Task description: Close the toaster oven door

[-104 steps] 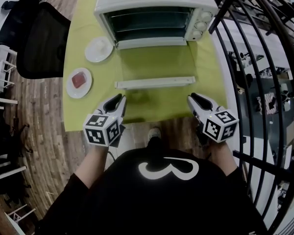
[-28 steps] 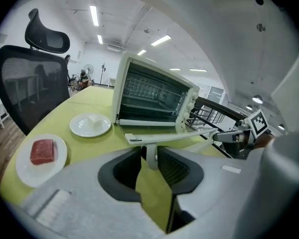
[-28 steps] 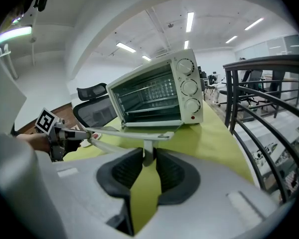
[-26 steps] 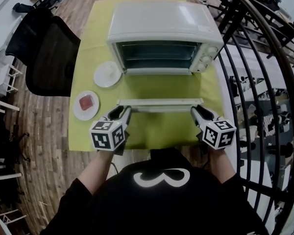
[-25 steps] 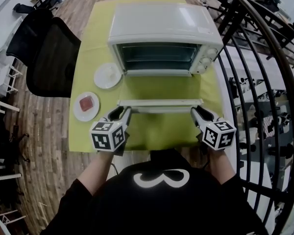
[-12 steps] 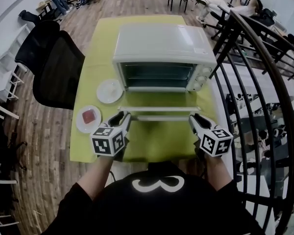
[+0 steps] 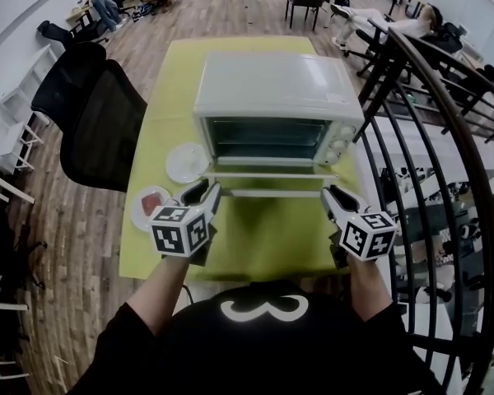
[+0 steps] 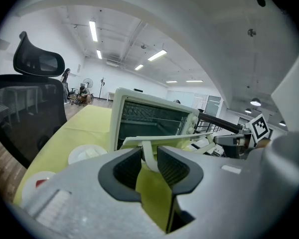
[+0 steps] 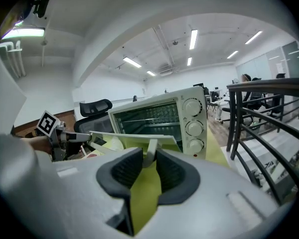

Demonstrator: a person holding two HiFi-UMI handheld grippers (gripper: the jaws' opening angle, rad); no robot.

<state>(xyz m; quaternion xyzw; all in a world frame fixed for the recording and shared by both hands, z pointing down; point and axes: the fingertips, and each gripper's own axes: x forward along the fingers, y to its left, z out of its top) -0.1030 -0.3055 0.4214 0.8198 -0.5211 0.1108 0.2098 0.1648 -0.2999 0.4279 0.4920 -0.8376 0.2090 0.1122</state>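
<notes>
A cream toaster oven (image 7: pixel 278 85) stands on the green table (image 7: pixel 263 241), its cavity open toward me. Its door (image 7: pixel 267 175) hangs partly raised, with the handle bar (image 7: pixel 273 193) along its free edge. My left gripper (image 7: pixel 207 189) is shut on the handle's left end and my right gripper (image 7: pixel 329 193) on its right end. In the left gripper view the white handle post (image 8: pixel 148 154) sits pinched between the pads of the left gripper (image 8: pixel 149 158), the oven (image 8: pixel 149 116) behind it. In the right gripper view the right gripper (image 9: pixel 149 159) clamps the other post (image 9: pixel 150 152) below the door (image 9: pixel 134 136).
An empty white plate (image 7: pixel 187 163) lies left of the oven, and a plate with a red slice (image 7: pixel 148 206) sits nearer me beside my left gripper. A black office chair (image 7: pixel 99 126) stands left of the table. A black metal railing (image 7: pixel 420 138) runs along the right.
The door has swung up from lying flat to partly raised. Both grippers, first off the door, now hold its handle and have moved up and toward the oven.
</notes>
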